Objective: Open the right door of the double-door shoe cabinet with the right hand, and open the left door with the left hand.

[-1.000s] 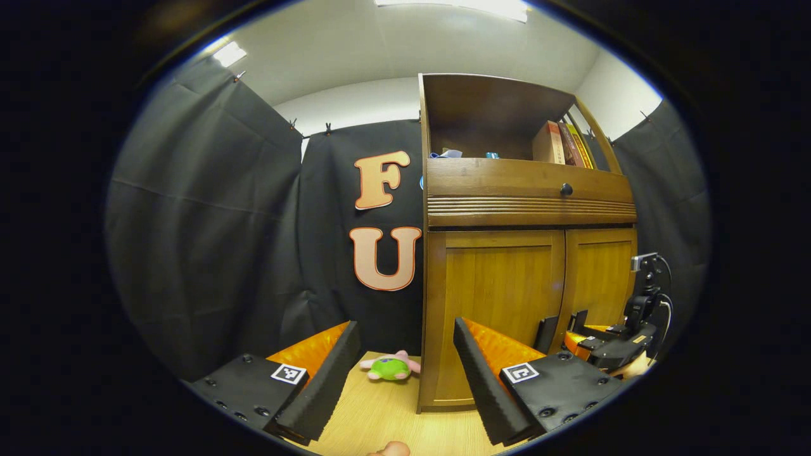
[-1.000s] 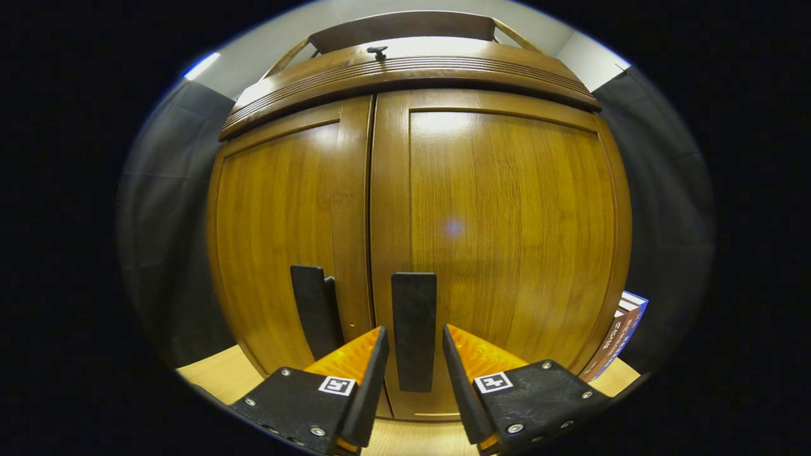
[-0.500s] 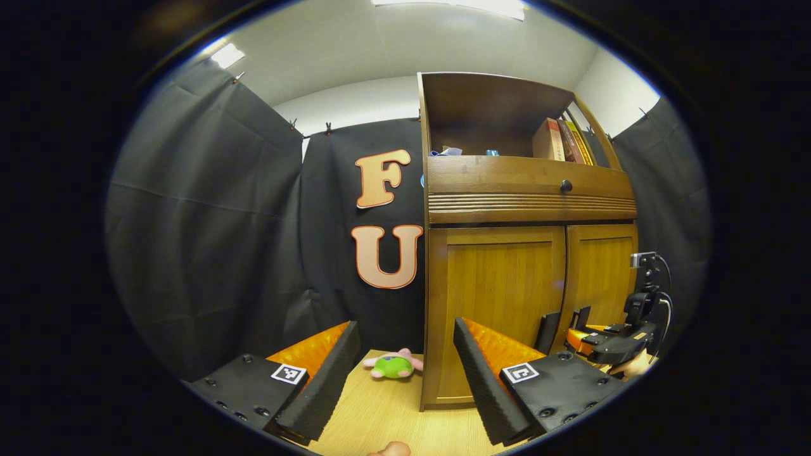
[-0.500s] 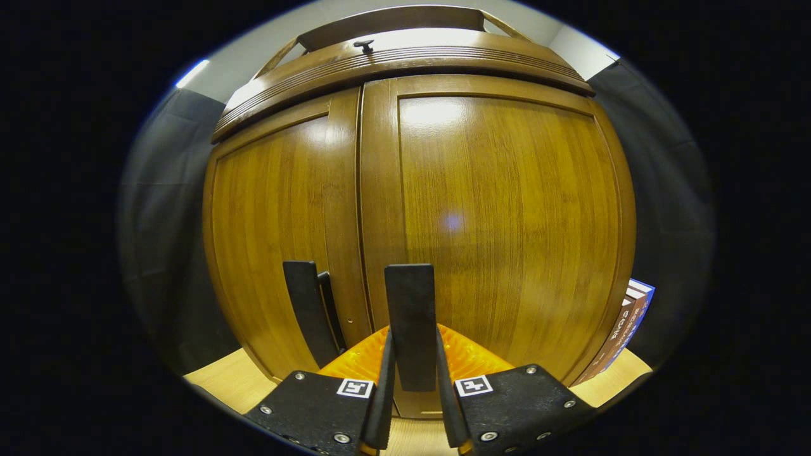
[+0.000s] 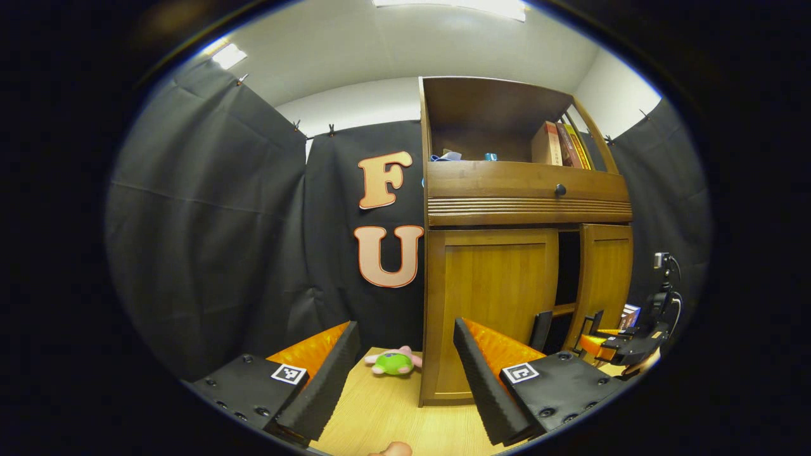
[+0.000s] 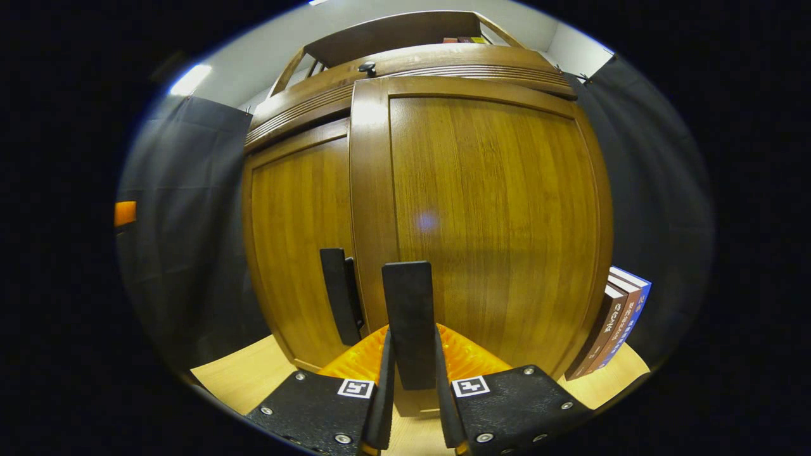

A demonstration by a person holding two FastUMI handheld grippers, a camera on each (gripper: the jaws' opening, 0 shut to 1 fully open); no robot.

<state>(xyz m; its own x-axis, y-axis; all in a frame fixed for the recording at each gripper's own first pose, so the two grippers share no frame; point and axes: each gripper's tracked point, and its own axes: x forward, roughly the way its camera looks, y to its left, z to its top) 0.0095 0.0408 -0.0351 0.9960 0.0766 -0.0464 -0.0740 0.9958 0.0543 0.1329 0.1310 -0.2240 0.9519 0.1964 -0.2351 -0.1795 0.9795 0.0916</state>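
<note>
While the right gripper [image 6: 410,392] clamps both fingers on the upright black bar handle [image 6: 408,323] of the right door [image 6: 488,215], that brown wooden panel stands swung partly out from the double-door shoe cabinet [image 5: 526,202]. Seen from the left gripper view, a dark gap [image 5: 568,266] separates the right door [image 5: 607,272] from the left door [image 5: 494,291], with a shelf edge visible inside. The same view places the right gripper [image 5: 599,335] low at the door's lower edge, near the handle.

The left door lies flush and closed; its own black bar handle [image 6: 341,294] is untouched.

The left gripper [image 5: 405,361] is held back from the cabinet with its fingers spread wide, gripping nothing. Between its fingers, a small green and pink plush toy [image 5: 393,362] lies on the light wooden tabletop [image 5: 386,411] beside the cabinet's left side.

Several upright books [image 6: 611,329] lean at the cabinet's right side.
</note>
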